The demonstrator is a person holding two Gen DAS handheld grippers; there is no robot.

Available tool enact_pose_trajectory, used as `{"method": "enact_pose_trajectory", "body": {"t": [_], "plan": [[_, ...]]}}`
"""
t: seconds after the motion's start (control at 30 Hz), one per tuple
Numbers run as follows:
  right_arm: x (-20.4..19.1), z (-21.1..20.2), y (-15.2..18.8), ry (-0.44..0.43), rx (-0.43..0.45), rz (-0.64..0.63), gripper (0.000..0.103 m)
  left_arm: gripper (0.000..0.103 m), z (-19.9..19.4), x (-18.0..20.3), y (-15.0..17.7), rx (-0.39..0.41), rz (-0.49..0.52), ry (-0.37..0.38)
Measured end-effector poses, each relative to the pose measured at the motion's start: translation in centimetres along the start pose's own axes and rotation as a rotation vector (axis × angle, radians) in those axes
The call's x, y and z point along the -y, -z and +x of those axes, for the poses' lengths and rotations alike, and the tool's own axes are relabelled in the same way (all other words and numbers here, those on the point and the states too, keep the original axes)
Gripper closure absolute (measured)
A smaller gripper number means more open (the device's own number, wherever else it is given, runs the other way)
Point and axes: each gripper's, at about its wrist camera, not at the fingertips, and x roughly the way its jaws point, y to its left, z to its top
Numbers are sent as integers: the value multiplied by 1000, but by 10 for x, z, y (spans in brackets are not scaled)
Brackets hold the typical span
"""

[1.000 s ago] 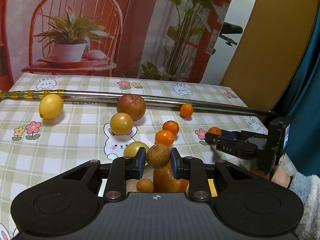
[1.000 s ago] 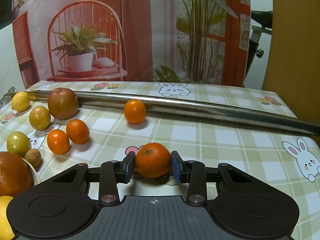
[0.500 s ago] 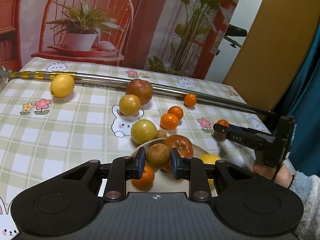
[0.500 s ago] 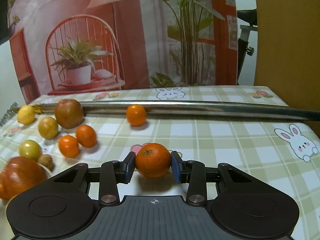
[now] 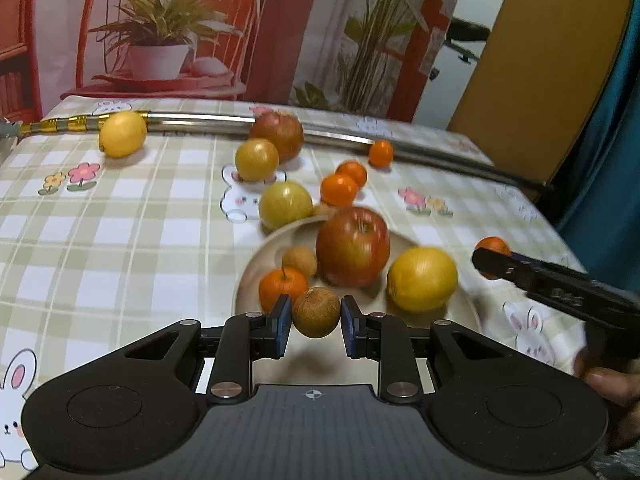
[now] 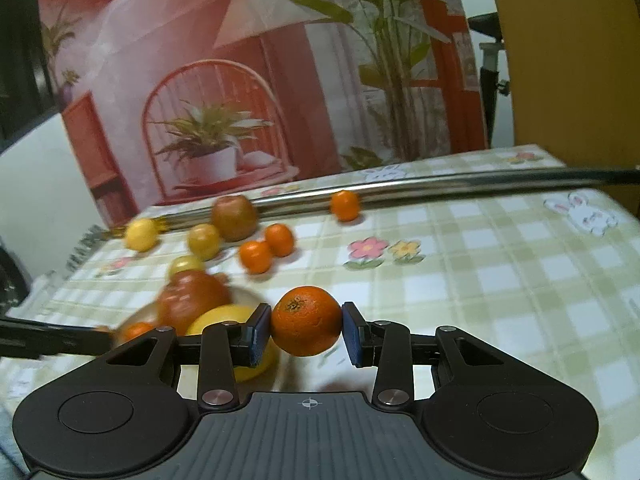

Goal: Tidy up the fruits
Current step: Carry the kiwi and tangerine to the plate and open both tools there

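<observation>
Brown longan (image 5: 316, 312) sits clamped between the left gripper's (image 5: 316, 322) blue pads, above the near rim of the beige plate (image 5: 256, 264), beside the plate's tangerine (image 5: 283, 289). No readable writing.

Right wrist view: the right gripper (image 6: 307, 334) pinches an orange mandarin (image 6: 307, 321), right of the plate (image 6: 244, 297).

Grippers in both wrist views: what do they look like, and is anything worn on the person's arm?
Both are matte black. The left gripper and right gripper each have a ribbed centre plate with a small crosshair mark, two round discs, silver pivot screws and linkage arms ending in blue pads on the fingers. No cables show. A fuzzy pale grey sleeve shows at the corner of the left wrist view.
</observation>
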Motion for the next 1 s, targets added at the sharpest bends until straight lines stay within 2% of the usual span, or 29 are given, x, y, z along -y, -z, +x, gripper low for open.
{"method": "enact_pose_trajectory", "body": {"t": [0.1,0.2,0.43,0.73,1.0], "plan": [[-12,-10,9,-45,-9,-20,68,75,0,1,6,-3,6,-12],[-26,-11,13,-58,-34,-67,68,75,0,-1,9,-3,4,-23],[-39,-4,23,-78,-99,-79,68,75,1,0,18,-14,17,-58],[-53,6,24,-44,-145,-183,68,75,7,6,22,-17,60,-75],[-60,21,20,-14,-186,-244,68,75,16,-1,18,-18,45,-93]]}}
